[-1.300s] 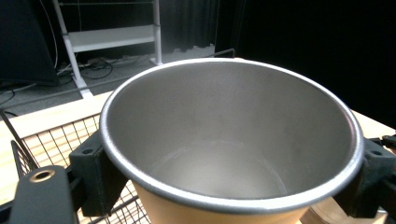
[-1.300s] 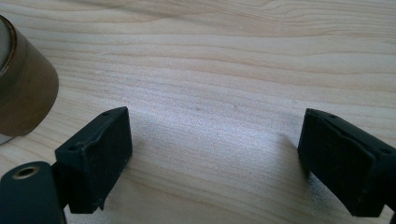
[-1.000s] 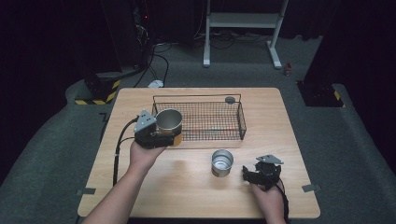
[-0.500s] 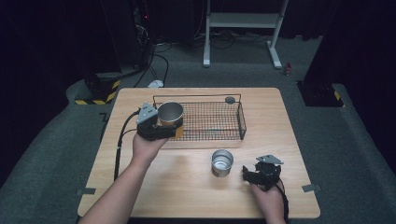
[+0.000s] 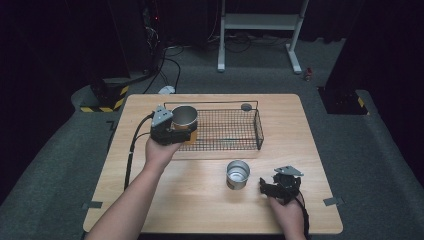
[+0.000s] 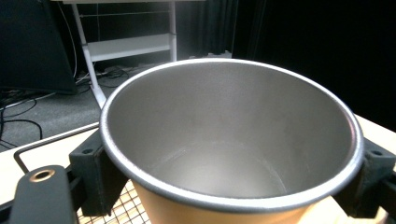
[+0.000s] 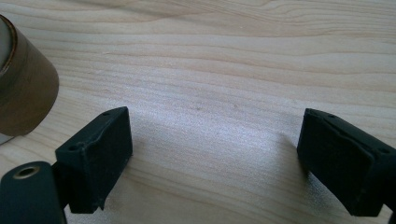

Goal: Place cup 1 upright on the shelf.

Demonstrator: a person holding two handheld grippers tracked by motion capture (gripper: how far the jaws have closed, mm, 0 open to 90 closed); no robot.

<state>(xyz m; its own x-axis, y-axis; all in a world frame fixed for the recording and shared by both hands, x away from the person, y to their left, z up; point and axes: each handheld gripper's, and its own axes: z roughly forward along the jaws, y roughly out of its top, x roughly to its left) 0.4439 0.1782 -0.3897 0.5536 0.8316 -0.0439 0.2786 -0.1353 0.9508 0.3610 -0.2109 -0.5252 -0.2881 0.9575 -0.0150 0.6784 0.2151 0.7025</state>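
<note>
A steel cup with a yellow-orange outside (image 5: 184, 117) is held above the near left corner of the black wire basket (image 5: 240, 107). My left gripper (image 5: 183, 132) is shut on it. In the left gripper view the cup (image 6: 229, 140) looks empty, with the black pads (image 6: 95, 172) pressed on both sides below its rim. A second steel cup (image 5: 237, 174) stands upright on the wooden table (image 5: 200, 210) in front of the basket. My right gripper (image 5: 277, 184) rests on the table just right of that cup. It stands open (image 7: 215, 154) over bare wood, with the cup (image 7: 23, 88) off to its left.
A small dark round thing (image 5: 246, 106) lies at the basket's far rim. A black cable (image 5: 131, 150) trails from the left gripper over the table's left side. The basket looks empty inside. A white stand (image 5: 260, 22) and floor cables sit beyond the table.
My left gripper has carried the cup a little farther away and to the right, over the basket's left end. The right gripper and the second cup have stayed in place.
</note>
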